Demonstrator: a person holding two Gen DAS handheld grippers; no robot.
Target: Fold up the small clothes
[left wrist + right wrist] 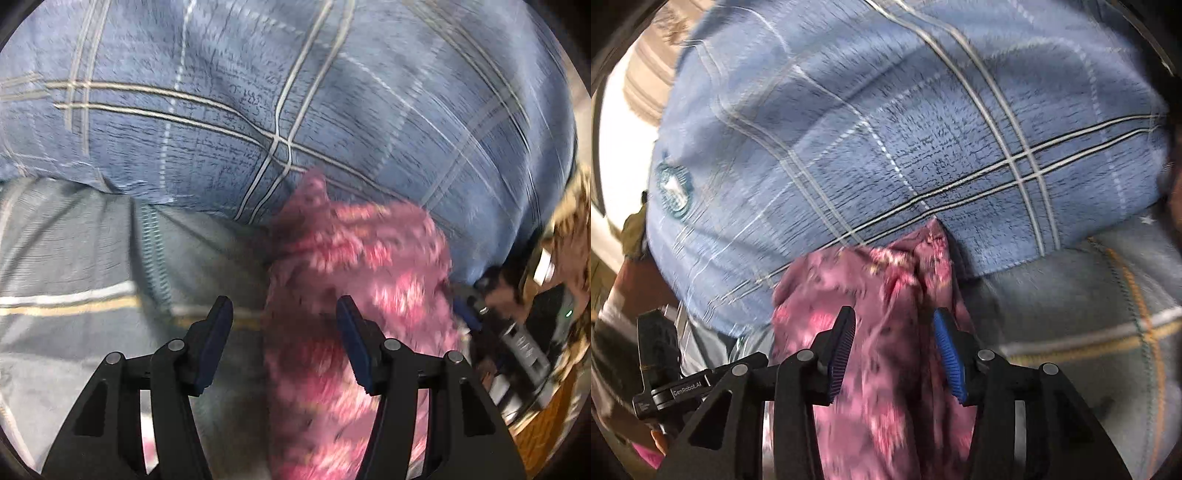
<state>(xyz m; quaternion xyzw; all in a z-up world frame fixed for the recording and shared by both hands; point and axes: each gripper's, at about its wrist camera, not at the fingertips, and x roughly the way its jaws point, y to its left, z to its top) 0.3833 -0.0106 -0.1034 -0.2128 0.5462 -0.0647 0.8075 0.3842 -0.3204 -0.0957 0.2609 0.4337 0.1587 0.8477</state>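
Observation:
A small pink floral garment [354,266] lies bunched on a blue plaid bedspread, against a plaid pillow [258,110]. My left gripper [284,314] is open, its fingers spread wide above the garment's left edge, holding nothing. In the right wrist view the same pink garment [886,295] lies between and under the fingers of my right gripper [894,325], which is open. The jaws are not closed on the cloth. The view is blurred by motion.
The blue plaid pillow [923,129] fills the far side of both views. The grey-blue bedspread [74,258] lies under it. The other gripper's body [661,369] shows at the left of the right wrist view. Cluttered furniture [546,295] stands at the right edge.

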